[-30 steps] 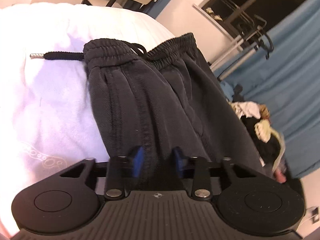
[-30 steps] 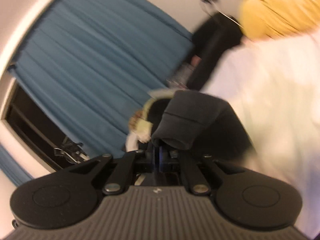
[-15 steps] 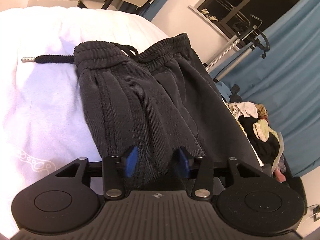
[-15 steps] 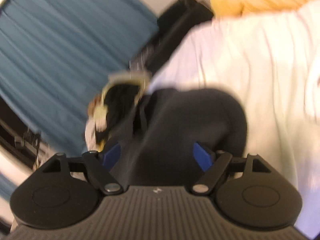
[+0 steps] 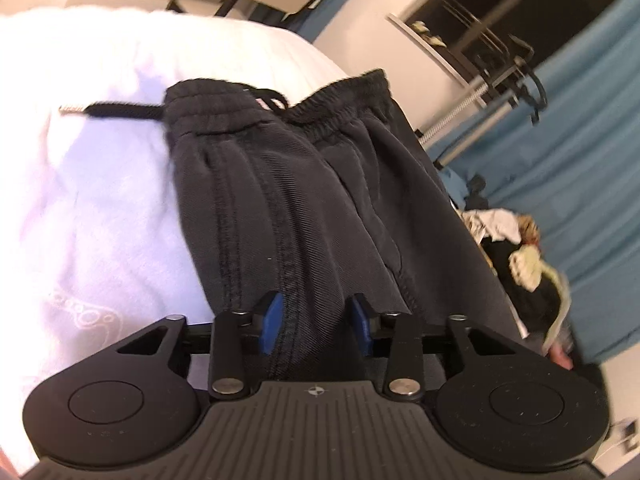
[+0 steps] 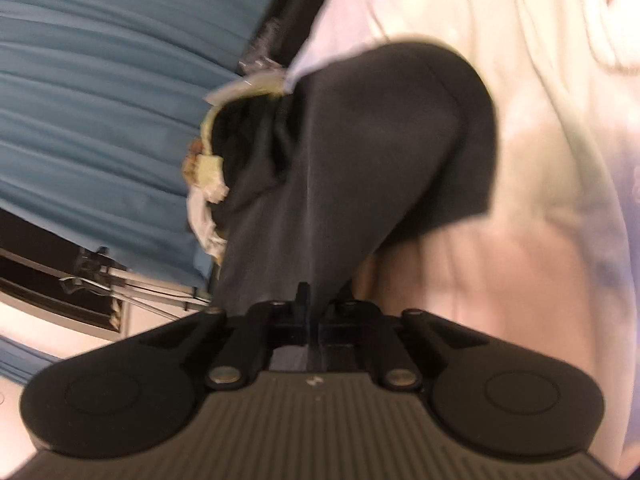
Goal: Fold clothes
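Black trousers (image 5: 300,184) lie folded lengthwise on a white bedcover (image 5: 100,200), waistband at the far end, with a drawstring (image 5: 120,111) trailing left. My left gripper (image 5: 316,316) sits low over the near part; its jaws are closing, and a raised ridge of the cloth by the side seam stands between the blue pads (image 5: 272,318). In the right wrist view the other end of the trousers (image 6: 360,152) drapes over the bedcover (image 6: 540,160). My right gripper (image 6: 310,304) is shut, with a pinch of that dark cloth running into its jaws.
A heap of mixed clothes (image 5: 516,248) lies beside the bed on the right, also seen as the heap (image 6: 204,176) in the right wrist view. Blue curtains (image 5: 560,140) and a metal rack (image 5: 500,72) stand behind it.
My right gripper opened wide over the trouser end, sank and shut on the cloth. The left jaws widened a little and then narrowed again around the fold; that hand stayed put.
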Action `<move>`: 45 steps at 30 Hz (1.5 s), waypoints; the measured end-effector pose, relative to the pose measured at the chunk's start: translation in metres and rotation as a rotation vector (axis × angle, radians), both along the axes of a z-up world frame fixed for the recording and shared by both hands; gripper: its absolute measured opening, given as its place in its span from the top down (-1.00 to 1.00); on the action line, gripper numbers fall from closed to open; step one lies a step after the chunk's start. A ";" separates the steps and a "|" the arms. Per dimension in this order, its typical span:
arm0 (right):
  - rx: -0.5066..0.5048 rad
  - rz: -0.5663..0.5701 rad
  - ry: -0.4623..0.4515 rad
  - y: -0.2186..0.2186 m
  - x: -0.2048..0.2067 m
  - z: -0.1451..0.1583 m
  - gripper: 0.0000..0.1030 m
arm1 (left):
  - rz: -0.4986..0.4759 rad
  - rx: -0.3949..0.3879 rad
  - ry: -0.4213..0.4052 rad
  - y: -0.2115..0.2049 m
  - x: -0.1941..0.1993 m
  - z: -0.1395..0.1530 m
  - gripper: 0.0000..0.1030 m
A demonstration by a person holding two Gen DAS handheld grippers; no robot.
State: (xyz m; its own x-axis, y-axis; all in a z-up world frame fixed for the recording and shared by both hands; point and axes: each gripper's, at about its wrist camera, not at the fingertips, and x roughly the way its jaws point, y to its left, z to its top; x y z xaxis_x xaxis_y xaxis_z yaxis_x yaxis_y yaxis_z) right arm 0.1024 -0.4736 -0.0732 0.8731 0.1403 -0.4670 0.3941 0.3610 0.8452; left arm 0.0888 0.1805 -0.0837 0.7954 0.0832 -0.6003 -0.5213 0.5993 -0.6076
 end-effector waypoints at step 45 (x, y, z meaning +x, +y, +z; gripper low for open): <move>-0.575 -0.189 -0.216 0.005 -0.026 0.067 0.72 | -0.023 0.062 -0.089 -0.008 0.004 0.008 0.78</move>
State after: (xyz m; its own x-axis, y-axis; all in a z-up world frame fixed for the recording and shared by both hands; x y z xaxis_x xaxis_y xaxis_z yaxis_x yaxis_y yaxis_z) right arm 0.0766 -0.4686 -0.0061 0.9412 -0.2454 -0.2324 0.3374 0.7211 0.6051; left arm 0.0924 0.1724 -0.0753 0.8476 0.0994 -0.5213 -0.4526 0.6482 -0.6123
